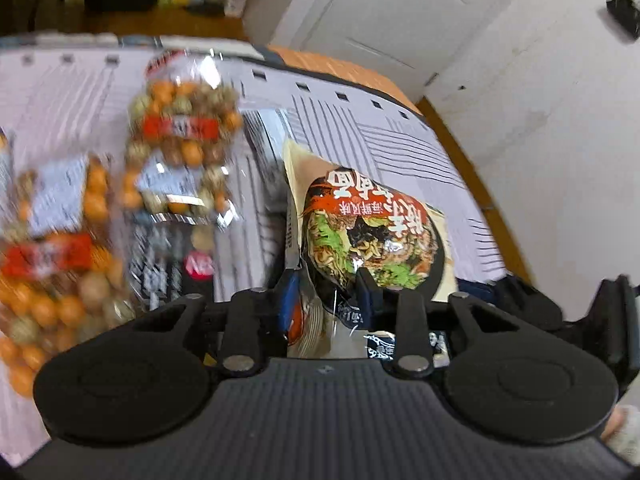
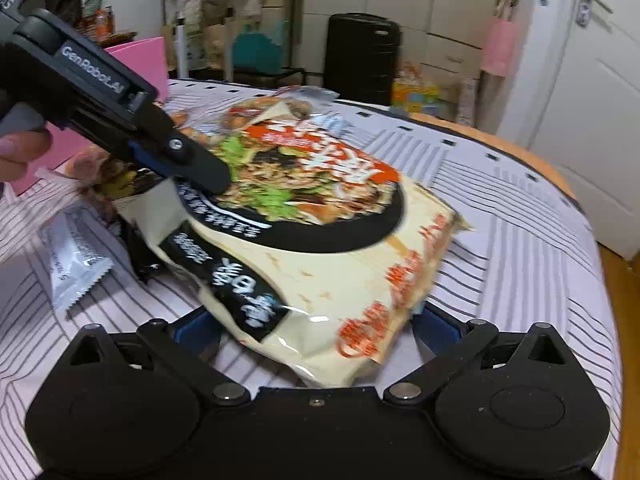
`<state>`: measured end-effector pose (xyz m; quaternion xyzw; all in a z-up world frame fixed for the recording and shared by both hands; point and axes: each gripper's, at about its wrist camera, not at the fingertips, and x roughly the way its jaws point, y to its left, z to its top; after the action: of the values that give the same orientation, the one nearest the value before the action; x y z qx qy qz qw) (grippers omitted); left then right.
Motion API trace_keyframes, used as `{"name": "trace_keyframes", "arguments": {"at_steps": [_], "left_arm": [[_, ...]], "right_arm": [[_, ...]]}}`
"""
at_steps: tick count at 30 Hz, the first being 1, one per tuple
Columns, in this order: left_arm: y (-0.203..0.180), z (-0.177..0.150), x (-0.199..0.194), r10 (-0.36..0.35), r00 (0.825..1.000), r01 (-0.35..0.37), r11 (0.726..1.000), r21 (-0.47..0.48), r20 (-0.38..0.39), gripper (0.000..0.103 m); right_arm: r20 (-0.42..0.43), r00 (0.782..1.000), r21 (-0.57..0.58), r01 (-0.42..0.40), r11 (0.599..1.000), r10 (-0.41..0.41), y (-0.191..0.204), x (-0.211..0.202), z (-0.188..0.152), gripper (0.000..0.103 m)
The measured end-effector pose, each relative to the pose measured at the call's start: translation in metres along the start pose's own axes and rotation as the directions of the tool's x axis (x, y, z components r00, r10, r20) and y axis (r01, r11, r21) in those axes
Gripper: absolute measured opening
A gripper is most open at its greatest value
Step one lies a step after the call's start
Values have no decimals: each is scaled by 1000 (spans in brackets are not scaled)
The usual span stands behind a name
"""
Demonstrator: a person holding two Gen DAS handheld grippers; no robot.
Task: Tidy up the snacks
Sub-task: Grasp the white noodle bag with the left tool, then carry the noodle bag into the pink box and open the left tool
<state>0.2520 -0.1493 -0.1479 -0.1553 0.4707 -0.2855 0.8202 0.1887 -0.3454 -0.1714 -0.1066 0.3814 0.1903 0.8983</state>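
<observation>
Nearest the right wrist camera, the right gripper (image 2: 316, 328) stands with its fingers spread wide. The near end of the noodle packet (image 2: 320, 248) lies between them, but whether either blue pad touches it cannot be told, since the packet covers the inner faces. The packet's lettering is smeared by motion blur.

At the packet's far left corner, the left gripper (image 2: 200, 168) pinches the wrapper. In the left wrist view the left gripper (image 1: 328, 292) is closed on the crumpled edge of the noodle packet (image 1: 372, 240), and the part of the packet near the camera is hidden behind the gripper body.

Left of the packet lies a silver sachet (image 2: 72, 264) on the striped cloth (image 2: 520, 248); its print is too small to read. A dark wrapper peeks out from under the packet, mostly hidden.

Farther off, in the left wrist view, two clear bags of mixed nut snacks show: one bag (image 1: 182, 148) beyond and to the left, another bag (image 1: 52, 256) nearer the left edge and cut off by it. Both are badly blurred.

At the far left a pink box (image 2: 148, 60) stands partly behind the left gripper. Beyond the table is a black suitcase (image 2: 362, 54).
</observation>
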Motion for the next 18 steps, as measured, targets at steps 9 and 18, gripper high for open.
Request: {"name": "trace_keyframes", "arguments": {"at_steps": [9,18], "left_arm": [[-11,-4,7,12,1000,-13,999,46,18,29],[-37,-10,-18,25,1000,-24,997,75,-13,53]], "right_arm": [[-27,1000,90,11,996,-8,17,-8,16,103],[-35,999,135,44,990,-39,37,-33,31,103]]}}
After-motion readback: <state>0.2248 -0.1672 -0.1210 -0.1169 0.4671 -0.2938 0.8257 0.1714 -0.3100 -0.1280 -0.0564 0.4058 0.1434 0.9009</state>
